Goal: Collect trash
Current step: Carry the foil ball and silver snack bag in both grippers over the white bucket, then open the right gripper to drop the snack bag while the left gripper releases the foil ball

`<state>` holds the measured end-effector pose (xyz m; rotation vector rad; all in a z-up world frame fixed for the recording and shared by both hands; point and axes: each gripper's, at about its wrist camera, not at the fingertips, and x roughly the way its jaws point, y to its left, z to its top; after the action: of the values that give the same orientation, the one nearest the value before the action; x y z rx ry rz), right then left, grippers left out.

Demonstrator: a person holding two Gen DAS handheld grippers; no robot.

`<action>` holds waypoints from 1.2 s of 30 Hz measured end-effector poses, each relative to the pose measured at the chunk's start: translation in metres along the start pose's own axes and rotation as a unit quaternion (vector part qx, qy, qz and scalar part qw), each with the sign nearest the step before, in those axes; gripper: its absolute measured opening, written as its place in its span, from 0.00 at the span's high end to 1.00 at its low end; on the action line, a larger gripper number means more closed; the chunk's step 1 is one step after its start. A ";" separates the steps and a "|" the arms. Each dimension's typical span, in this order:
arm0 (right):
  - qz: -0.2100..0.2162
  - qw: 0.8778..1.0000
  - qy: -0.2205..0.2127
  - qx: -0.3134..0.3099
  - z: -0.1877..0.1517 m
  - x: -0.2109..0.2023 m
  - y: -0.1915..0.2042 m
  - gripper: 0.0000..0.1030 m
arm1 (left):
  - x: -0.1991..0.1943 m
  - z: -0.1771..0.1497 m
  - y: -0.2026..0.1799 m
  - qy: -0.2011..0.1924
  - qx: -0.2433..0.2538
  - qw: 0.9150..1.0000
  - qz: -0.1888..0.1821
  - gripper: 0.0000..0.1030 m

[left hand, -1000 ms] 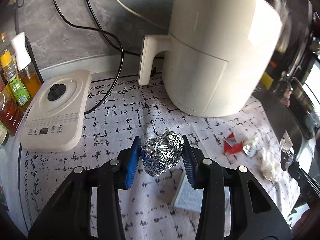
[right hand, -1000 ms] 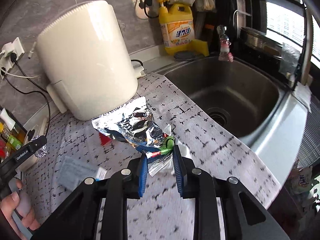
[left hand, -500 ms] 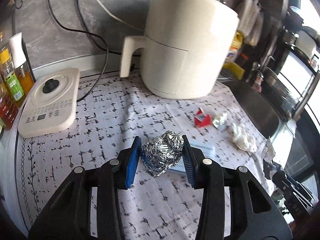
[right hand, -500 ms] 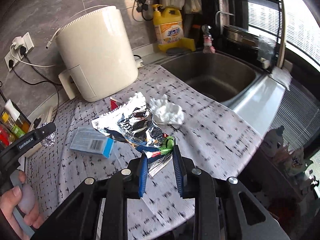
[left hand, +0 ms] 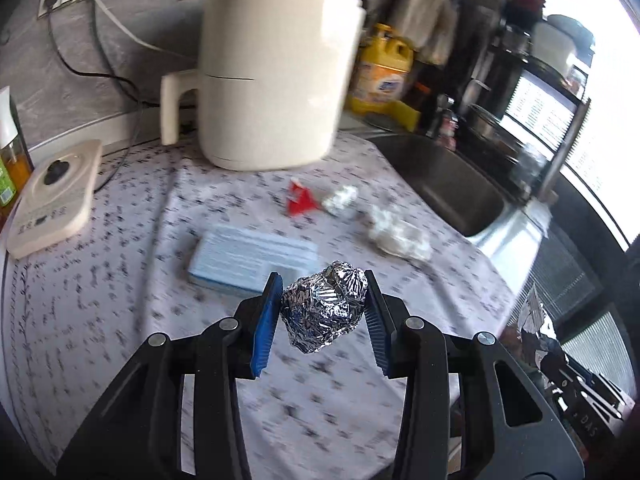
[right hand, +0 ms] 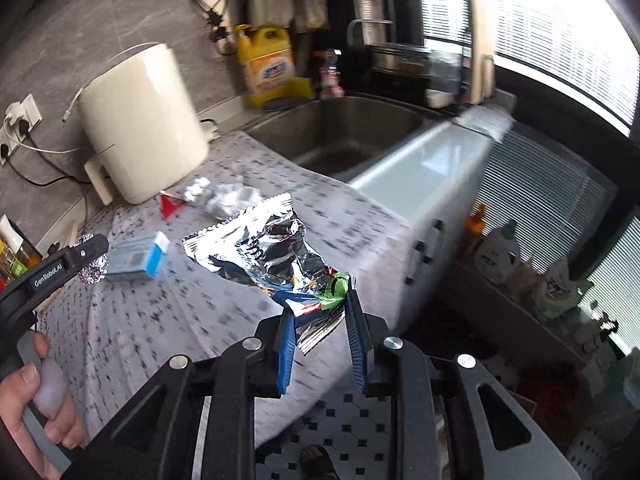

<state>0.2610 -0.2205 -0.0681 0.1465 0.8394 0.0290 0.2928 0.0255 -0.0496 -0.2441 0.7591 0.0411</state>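
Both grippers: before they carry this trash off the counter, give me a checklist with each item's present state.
1. Left gripper shut on the foil ball, both pads touching: ok.
2. Right gripper shut on the snack wrapper, pinched only at its lower end: ok, though most of it hangs free.
3. Both loads lifted off the patterned cloth: ok.
4. Bin to drop them into: cannot tell, none in view.
5. Counter cleared: not ok; the blue box, red scrap and white tissue remain.
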 end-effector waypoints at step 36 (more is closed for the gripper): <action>-0.095 0.986 0.092 0.101 -0.201 -0.084 -0.227 0.35 | -0.032 -0.237 -0.206 0.137 0.107 0.979 -0.102 0.61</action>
<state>0.0485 -0.4289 -0.1704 0.2564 1.0380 -0.2264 0.1348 -0.2281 -0.1516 -0.1210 1.0022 -0.2729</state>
